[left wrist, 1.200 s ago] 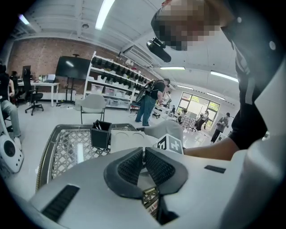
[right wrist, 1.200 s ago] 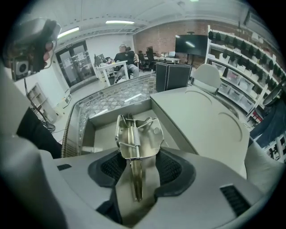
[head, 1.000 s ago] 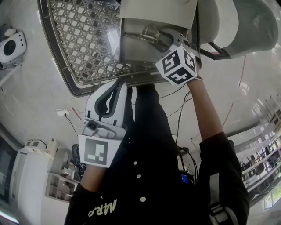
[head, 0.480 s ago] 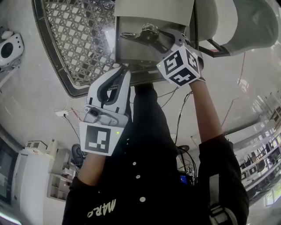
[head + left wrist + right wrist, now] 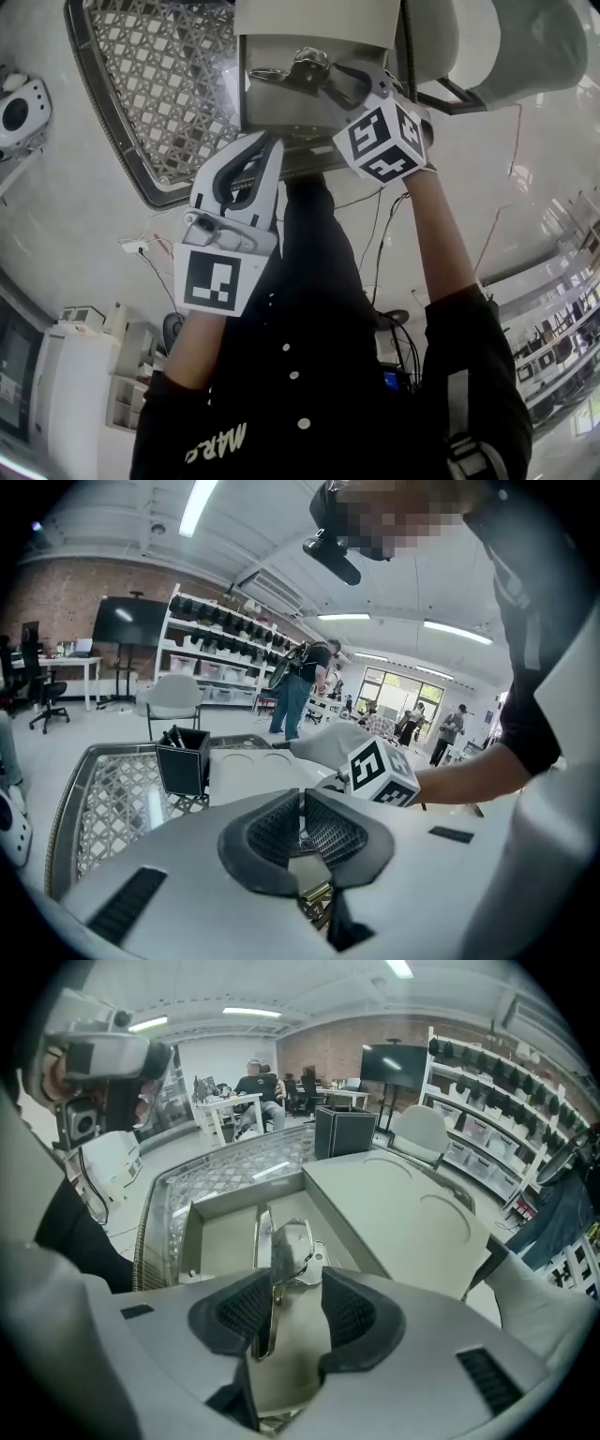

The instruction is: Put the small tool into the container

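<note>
Small metal tool [image 5: 286, 1241]: shiny chrome, lying inside the steel container [image 5: 211, 1241], toward its 12 o'clock end in the right gripper view. Its near end reaches back between that gripper's pads.
Container: an open-topped box on the mesh bench [image 5: 159, 84], at 12 o'clock in the head view.
Right gripper [image 5: 296, 1288]: over the container and pointing down into it. Its jaws are apart with the tool between them. The tool runs close along the 9 o'clock pad, and bare container floor shows beside the 3 o'clock pad, so it does not look clamped.
Left gripper [image 5: 302, 803]: jaws together, nothing held. It sits at 7 o'clock of the container, tips by the near rim.
Just changed: the right jaws have been closing from their widest. The left gripper has come closer to the rim than a second ago.
Meaning for the task: the tool looks already delivered. The narrowing is probably slack after letting go, or else a fresh pinch to re-seat it. If it was let go, drawing straight back should avoid dragging the tool out.
</note>
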A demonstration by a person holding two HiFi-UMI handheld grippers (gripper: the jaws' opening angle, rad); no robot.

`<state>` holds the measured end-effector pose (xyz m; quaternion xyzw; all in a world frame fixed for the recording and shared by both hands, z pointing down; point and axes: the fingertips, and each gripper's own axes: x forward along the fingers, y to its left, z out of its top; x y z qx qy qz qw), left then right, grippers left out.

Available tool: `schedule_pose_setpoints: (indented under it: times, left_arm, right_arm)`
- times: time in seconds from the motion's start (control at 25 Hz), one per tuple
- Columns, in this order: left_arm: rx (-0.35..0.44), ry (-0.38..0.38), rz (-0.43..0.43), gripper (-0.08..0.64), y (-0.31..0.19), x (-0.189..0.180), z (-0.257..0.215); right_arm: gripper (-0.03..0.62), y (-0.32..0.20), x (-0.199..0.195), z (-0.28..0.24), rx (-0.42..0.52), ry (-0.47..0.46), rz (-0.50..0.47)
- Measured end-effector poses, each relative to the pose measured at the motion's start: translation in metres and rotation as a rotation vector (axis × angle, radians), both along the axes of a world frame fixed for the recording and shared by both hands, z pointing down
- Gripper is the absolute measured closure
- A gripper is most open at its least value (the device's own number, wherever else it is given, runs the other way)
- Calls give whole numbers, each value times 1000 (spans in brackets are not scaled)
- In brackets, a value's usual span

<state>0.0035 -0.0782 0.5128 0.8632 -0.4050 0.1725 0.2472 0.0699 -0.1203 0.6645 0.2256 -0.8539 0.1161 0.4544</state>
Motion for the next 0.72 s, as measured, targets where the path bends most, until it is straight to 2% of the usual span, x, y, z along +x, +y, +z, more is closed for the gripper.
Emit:
schedule_pose_setpoints:
  times: [0.16,0.36,0.52,0.72]
  left_arm:
    - [29,0,22,520,0,3,-16]
    - [93,15,43,520,-2,6,-54]
    - [150,32,68,520,-9,8,-85]
    - [187,62,75,520,-11,6,-125]
  right_arm:
    - [415,-3,5,-36,45,-29,21]
    - [502,-3,6,-110,135,-104,96]
    - [574,-5,14,-167,226,-127,161]
    - [577,2,26,-236,293,-185,246]
